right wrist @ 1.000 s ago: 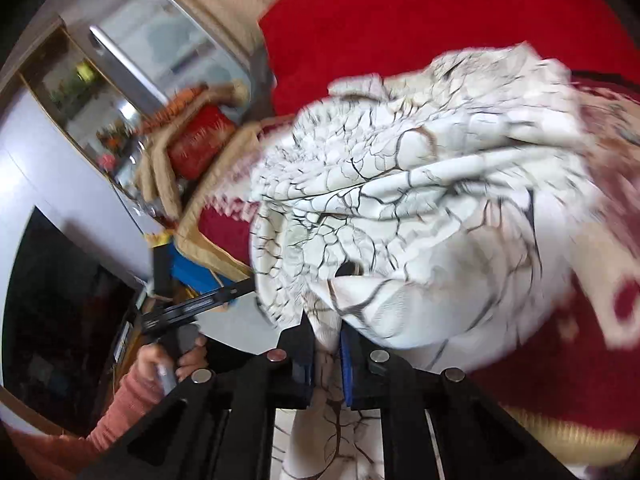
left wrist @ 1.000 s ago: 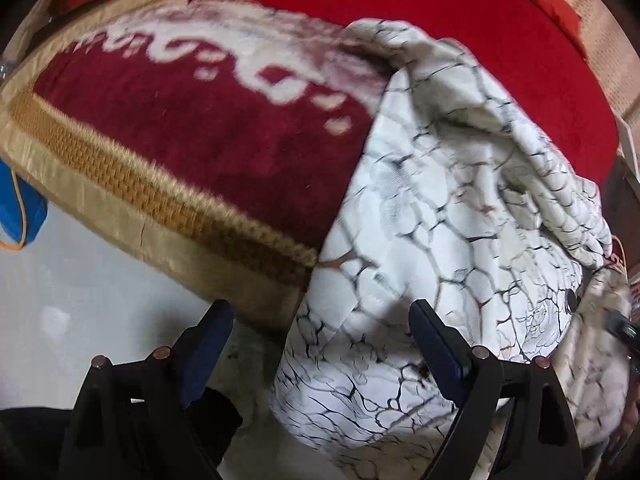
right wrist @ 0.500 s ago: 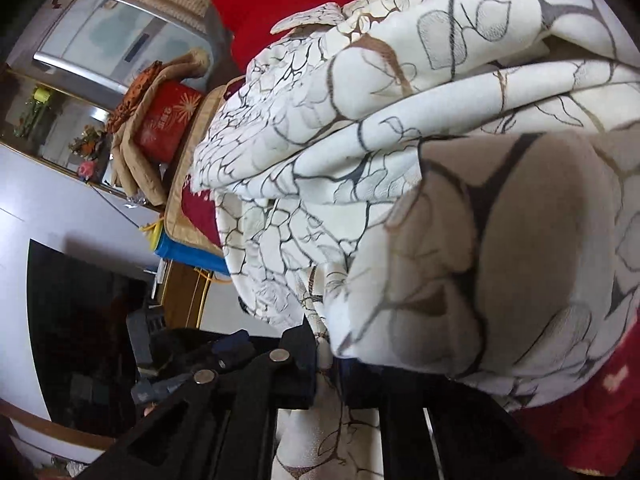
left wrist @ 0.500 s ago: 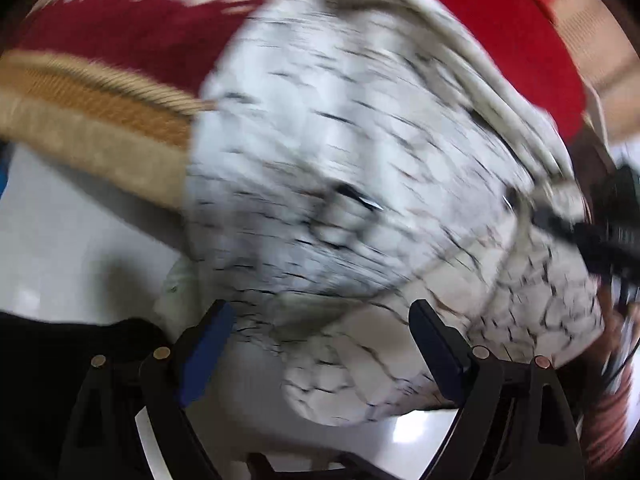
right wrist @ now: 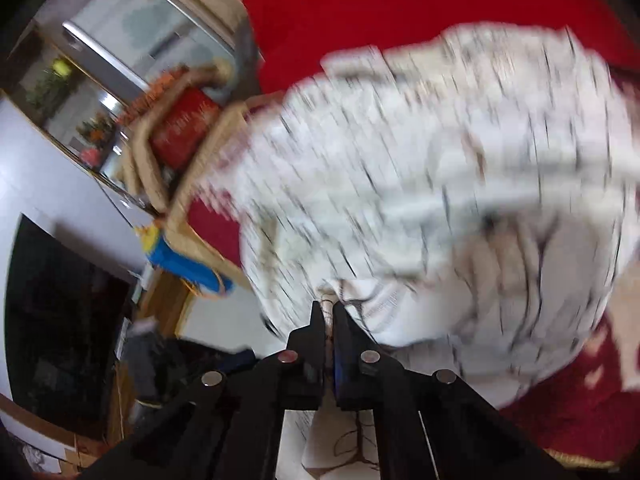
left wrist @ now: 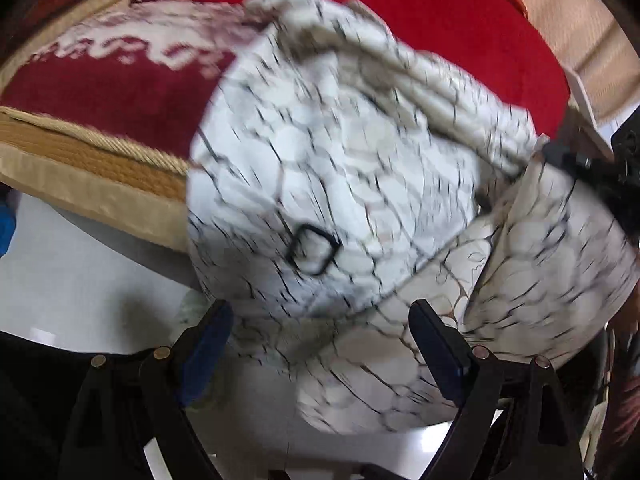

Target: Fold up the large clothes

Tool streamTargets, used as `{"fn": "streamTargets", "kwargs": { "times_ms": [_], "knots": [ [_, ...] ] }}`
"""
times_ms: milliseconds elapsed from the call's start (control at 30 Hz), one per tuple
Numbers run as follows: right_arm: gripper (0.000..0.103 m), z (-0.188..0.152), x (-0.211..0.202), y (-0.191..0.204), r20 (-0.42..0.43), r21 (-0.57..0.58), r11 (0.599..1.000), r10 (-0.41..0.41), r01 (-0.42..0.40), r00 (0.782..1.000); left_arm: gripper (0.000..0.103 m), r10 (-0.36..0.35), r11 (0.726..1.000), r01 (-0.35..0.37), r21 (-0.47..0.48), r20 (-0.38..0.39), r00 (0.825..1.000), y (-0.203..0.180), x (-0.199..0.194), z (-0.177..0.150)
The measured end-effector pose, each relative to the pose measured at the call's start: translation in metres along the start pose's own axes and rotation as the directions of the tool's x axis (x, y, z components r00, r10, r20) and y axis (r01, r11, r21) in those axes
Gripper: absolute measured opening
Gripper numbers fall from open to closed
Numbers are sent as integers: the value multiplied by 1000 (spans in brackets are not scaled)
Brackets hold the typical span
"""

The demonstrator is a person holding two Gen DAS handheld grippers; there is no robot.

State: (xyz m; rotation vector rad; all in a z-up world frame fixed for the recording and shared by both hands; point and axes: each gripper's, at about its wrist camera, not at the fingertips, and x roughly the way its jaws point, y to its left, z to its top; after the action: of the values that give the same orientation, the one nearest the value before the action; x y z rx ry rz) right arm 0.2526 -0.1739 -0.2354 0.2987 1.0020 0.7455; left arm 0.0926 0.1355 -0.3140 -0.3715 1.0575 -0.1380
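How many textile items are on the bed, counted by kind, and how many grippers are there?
White patterned garment: 1
Dark red blanket with a gold border: 1
Bright red cover: 1
Grippers: 2, the left gripper and the right gripper
Total: 5

The left gripper [left wrist: 320, 328] is black plastic, each angular finger faced on its inner side with a dark blue pad [left wrist: 436, 354]. Small round metal studs, coppery to silver, sit on the black frame just behind the jaws. The right gripper [right wrist: 328, 308] has the same black build, blue-lined fingers [right wrist: 340, 344] and shiny round studs.
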Motion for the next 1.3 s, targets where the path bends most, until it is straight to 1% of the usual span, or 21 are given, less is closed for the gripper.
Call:
{"fn": "streamTargets", "kwargs": {
  "times_ms": [133, 200, 267, 400, 467, 533, 633, 667, 700, 733, 767, 800, 933, 1000, 1067, 1100, 1133, 1167, 1200, 1267, 1300],
  "knots": [
    [1, 38, -20, 10, 114, -18, 999, 35, -33, 993, 90, -11, 1000, 12, -22, 68, 998, 9, -27, 12],
    [1, 59, -38, 6, 205, -5, 997, 72, -73, 976, 90, -24, 1000, 25, -14, 90, 996, 8, -37, 16],
    [1, 81, -55, 1, 256, 12, 997, 77, -83, 964, 90, -30, 999, 32, -11, 100, 995, 8, -46, 21],
    [5, 91, -62, -7, 186, 12, 999, 44, -47, 982, 90, -33, 999, 34, -8, 78, 996, -3, -31, 16],
    [5, 73, -62, -6, 140, -13, 1000, -15, 17, 990, 90, -31, 999, 31, -8, 46, 998, -11, -15, 16],
    [5, 44, -59, -12, 67, -2, 1000, -22, 22, 997, 90, -22, 1000, 22, -12, 24, 999, -15, 0, 20],
    [8, 4, -60, -20, 24, 45, 999, -27, 26, 999, 90, -11, 1000, 11, -26, 7, 1000, -12, 13, 19],
    [18, -11, -59, -19, 14, 51, 998, -31, 31, 999, 90, 1, 1000, -1, -31, 1, 1000, -11, 16, 19],
    [44, -25, -56, -18, -5, 60, 998, -28, 28, 1000, 90, 13, 999, -13, -34, -1, 1000, -10, 17, 18],
    [86, -37, -54, -16, -23, 74, 997, -21, 22, 1000, 90, 32, 999, -32, -37, -3, 999, -8, 18, 16],
    [97, -50, -50, -14, -32, 100, 995, -8, 11, 999, 90, 44, 998, -44, -41, -3, 999, -6, 18, 14],
    [100, -64, -47, -14, -17, 133, 991, 2, 0, 1000, 90, 50, 998, -50, -46, -2, 999, -3, 18, 12],
    [100, -99, -23, -16, -35, 185, 982, -27, 33, 999, 90, 86, 994, -88, -60, -23, 996, 6, 22, 6],
    [100, -98, -3, -15, -31, 236, 968, -80, 85, 996, 90, 108, 992, -109, -61, -27, 994, 9, 22, 5],
    [99, -93, 16, -10, -8, 247, 954, -174, 171, 985, 90, 111, 991, -112, -75, -16, 994, 15, 16, 5],
    [93, -91, 29, -7, -27, 226, 944, -241, 240, 970, 90, 109, 991, -109, -83, -7, 994, 20, 11, 4],
    [67, -91, 41, -7, -63, 206, 940, -266, 274, 962, 90, 110, 990, -109, -93, 3, 994, 25, 7, 5],
    [52, -92, 56, -10, -113, 205, 933, -279, 297, 954, 90, 110, 989, -109, -99, 8, 994, 28, 5, 5],
    [15, -94, 63, -14, -146, 212, 933, -263, 290, 954, 90, 110, 989, -109, -105, 10, 994, 33, 3, 6],
    [10, -98, 72, -26, -201, 276, 941, -140, 193, 970, 90, 112, 987, -109, -116, 14, 994, 38, -1, 7],
    [8, -97, 70, -29, -192, 303, 940, -99, 155, 976, 90, 109, 987, -106, -121, 19, 994, 36, -3, 4]
  ]
}}
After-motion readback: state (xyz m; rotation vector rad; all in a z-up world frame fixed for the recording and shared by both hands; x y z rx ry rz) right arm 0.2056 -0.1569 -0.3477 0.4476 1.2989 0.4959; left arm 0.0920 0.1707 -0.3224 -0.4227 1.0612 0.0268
